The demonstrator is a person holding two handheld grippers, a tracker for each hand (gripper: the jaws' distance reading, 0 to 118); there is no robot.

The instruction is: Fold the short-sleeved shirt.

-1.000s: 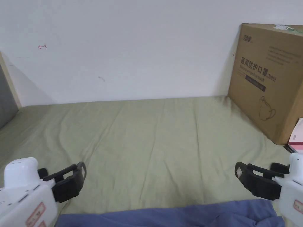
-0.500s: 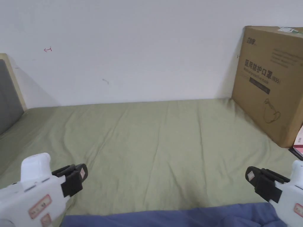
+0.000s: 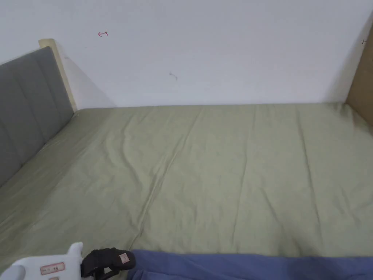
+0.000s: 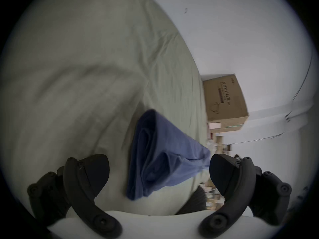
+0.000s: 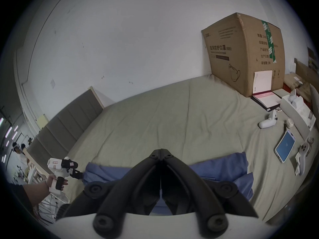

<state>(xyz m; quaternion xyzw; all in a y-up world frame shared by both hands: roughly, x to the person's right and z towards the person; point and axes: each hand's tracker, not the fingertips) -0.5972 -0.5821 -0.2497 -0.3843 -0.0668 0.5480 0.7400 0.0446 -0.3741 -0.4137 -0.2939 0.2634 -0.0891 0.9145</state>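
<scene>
1. Left tongs (image 4: 158, 173) spread wide, released, hovering just beside the end of the blue shirt (image 4: 155, 156).
2. Shirt bunched along the near edge of the bed (image 3: 218, 164).
3. Right tongs (image 5: 160, 152) clenched on nothing, above the shirt.

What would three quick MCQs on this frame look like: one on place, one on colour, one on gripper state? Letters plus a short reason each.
1. Where does the cardboard box stand?
A. on the bed against the wall
B. on the floor
C. on top of the shirt

2. What colour is the shirt?
A. red
B. blue
C. white

3. How do the jaws of the left gripper stand?
A. pressed together
B. clamped on the box
C. wide apart

Key: 1 A, the right gripper view shows it on the green bedsheet by the wall. 2 B, the cloth is blue in all views. 3 C, the left gripper view shows a wide gap with the shirt lying beyond it.
</scene>
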